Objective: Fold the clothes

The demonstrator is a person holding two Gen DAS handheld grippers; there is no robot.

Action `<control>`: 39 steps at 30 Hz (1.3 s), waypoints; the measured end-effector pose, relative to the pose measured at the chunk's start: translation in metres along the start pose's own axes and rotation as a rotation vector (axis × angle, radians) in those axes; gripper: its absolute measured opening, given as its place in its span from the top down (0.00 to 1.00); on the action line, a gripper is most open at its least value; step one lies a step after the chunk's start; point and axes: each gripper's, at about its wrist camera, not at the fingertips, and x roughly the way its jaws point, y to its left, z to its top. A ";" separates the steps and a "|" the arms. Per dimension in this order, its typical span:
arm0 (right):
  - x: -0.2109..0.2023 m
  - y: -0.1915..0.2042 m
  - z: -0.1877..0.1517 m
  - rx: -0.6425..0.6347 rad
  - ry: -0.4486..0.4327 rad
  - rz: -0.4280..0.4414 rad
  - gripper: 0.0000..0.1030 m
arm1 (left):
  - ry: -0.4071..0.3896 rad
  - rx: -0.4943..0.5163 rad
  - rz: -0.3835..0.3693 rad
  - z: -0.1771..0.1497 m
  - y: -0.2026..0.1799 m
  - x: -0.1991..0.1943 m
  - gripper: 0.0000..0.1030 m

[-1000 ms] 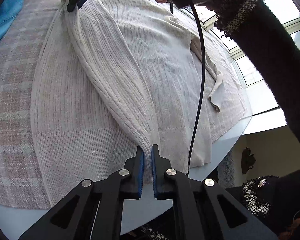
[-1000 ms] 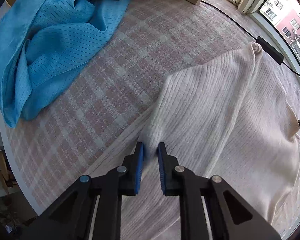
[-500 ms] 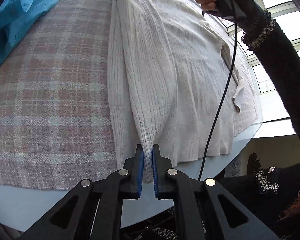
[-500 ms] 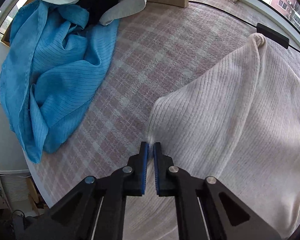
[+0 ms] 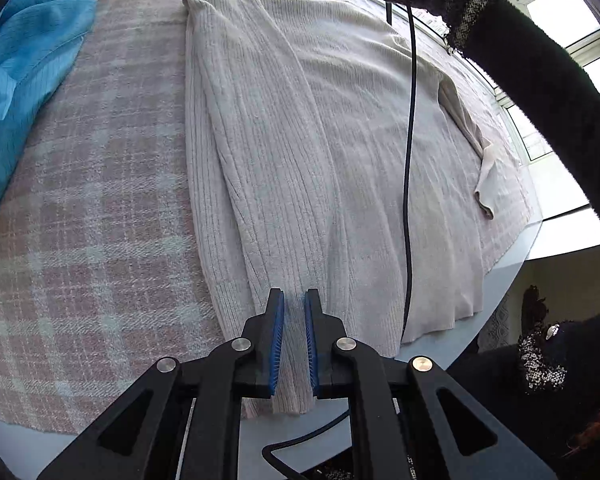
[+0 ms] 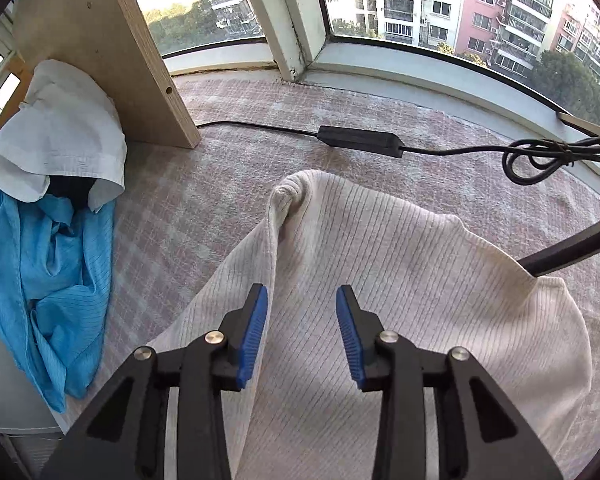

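A cream ribbed sweater (image 5: 300, 152) lies flat on the plaid-covered desk (image 5: 92, 208), one side folded lengthwise over its body.
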 end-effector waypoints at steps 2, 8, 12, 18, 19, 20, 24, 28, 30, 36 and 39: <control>0.013 0.007 0.003 -0.023 0.010 0.022 0.66 | 0.004 -0.012 -0.018 0.001 0.002 0.003 0.92; 0.016 0.035 0.009 -0.126 -0.007 -0.115 0.66 | -0.021 -0.077 0.036 -0.008 0.014 -0.021 0.89; -0.015 0.061 -0.004 -0.140 0.009 -0.076 0.65 | -0.030 -0.125 0.069 -0.022 0.024 -0.034 0.74; -0.015 0.115 -0.047 -0.178 0.138 -0.041 0.57 | -0.039 -0.122 0.096 -0.026 0.016 -0.030 0.73; -0.012 0.123 -0.055 -0.204 0.154 -0.048 0.57 | -0.041 -0.122 0.101 -0.027 0.015 -0.029 0.73; -0.007 0.130 -0.062 -0.229 0.168 -0.063 0.57 | -0.042 -0.122 0.105 -0.027 0.013 -0.029 0.73; -0.001 0.146 -0.090 -0.301 0.202 -0.073 0.57 | -0.056 -0.104 0.118 -0.033 0.006 -0.032 0.73; -0.026 0.140 -0.144 -0.330 0.211 0.038 0.57 | -0.073 -0.054 0.112 -0.038 0.001 -0.040 0.73; -0.039 0.128 -0.185 -0.312 0.219 0.112 0.57 | -0.081 -0.055 0.072 -0.032 0.003 -0.042 0.74; -0.050 0.114 -0.300 -0.210 0.250 0.183 0.76 | -0.055 0.016 0.036 -0.007 -0.001 -0.024 0.75; -0.047 0.117 -0.331 -0.175 0.231 0.192 0.76 | -0.029 0.063 0.052 0.004 -0.002 -0.014 0.75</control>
